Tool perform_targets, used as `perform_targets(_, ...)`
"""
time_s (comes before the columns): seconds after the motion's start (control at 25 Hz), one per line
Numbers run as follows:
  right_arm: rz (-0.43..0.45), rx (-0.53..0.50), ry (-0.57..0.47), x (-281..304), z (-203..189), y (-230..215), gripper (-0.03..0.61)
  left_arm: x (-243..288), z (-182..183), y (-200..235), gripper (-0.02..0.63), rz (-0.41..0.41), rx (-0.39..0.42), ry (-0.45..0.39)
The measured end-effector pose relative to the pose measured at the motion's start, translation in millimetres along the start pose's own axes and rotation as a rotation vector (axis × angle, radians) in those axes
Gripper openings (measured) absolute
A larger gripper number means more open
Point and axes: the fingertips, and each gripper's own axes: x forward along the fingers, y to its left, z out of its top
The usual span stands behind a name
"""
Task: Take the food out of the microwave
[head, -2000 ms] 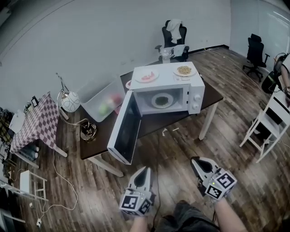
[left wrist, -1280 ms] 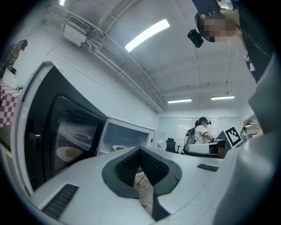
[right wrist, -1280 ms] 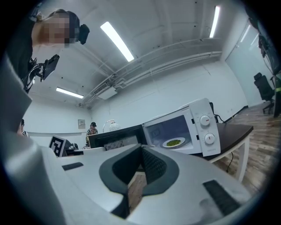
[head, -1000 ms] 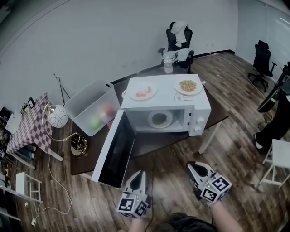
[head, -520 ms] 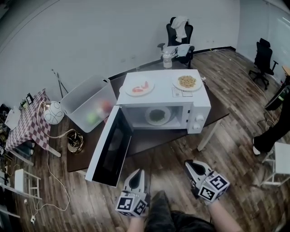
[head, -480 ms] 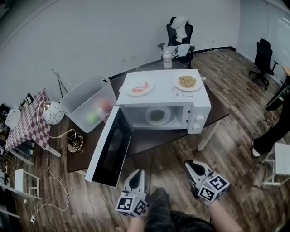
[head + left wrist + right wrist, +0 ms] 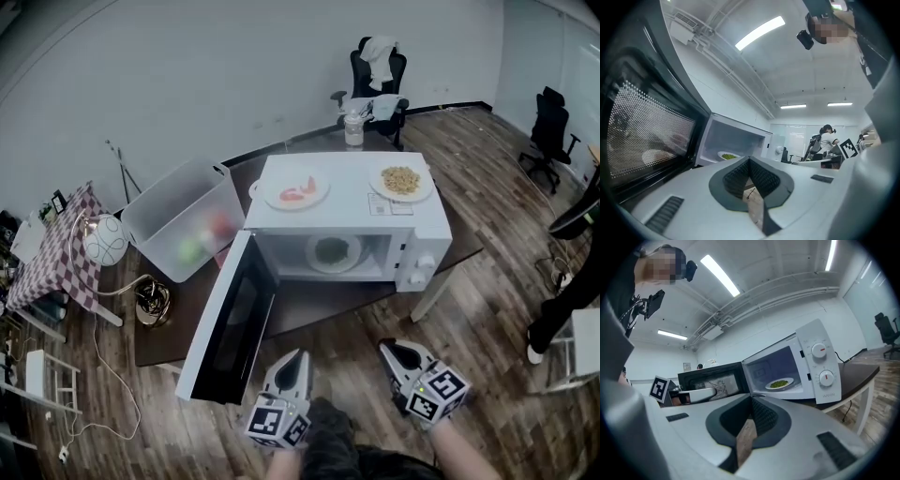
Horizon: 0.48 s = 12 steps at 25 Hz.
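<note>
Hovering over the wooden floor [image 7: 497, 272], the left gripper [image 7: 298, 357] and the right gripper [image 7: 388, 348] both have their jaws pressed together on nothing, well short of the worktop's [image 7: 309, 305] front edge. The plate of green food [image 7: 332, 251] sits inside the microwave [image 7: 352, 199], toward the worktop's right end, its door [image 7: 230, 319] swung wide past the front edge. A pink-food plate [image 7: 295, 190] and a pale-food plate [image 7: 401, 182] rest on top.
</note>
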Motion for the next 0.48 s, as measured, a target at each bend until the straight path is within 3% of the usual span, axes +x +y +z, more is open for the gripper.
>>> perform_targets(0.48,-0.005,-0.072,0.038,63.3,-3.2,-25.1,0.013,34.7,-17.0,23.2,0.011,-0.022,-0.01,0.014)
